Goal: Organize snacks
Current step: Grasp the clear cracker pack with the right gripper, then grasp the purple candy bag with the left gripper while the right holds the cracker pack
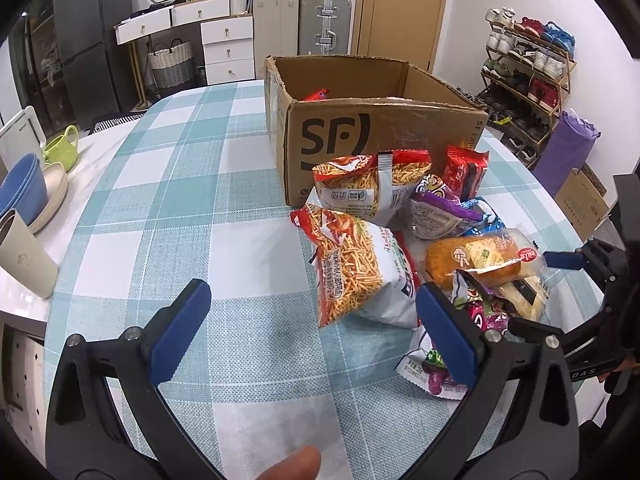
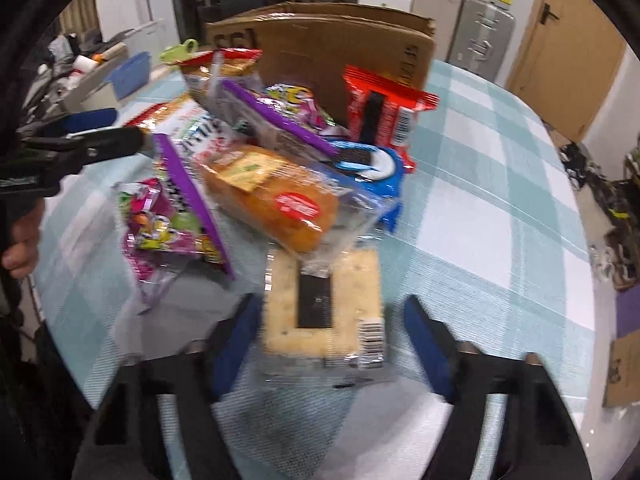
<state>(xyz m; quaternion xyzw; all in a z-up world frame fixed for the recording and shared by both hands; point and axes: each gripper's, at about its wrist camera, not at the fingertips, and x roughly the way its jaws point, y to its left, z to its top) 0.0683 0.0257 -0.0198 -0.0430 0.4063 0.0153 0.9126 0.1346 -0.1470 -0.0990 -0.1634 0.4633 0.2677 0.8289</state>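
A counter w/ a blue-and-white check cloth holds an open cardboard box and, just in front of it, a loose pile of snack packs.

Step in hand, as judged: picking the first item off the near edge of the pile to go into the box. The right gripper straddles a flat cracker pack in clear wrap. Its jaws are part-open w/ a gap showing on the right side; the view is blurred, so no firm grip is visible yet. The left gripper hangs wide open over bare cloth beside the pile, holding nothing.

Next move prob. needs the right jaws to shut on the cracker pack, then lift it clear of the bread pack overlapping its far end.

Count, approx.: 1 box, w/ 1 red item peeking inside; 2 noodle-snack bags; 1 bread pack; 1 cracker pack; 1 red pack; 1 blue pack; 2–3 purple packs, overlap makes that unsure.
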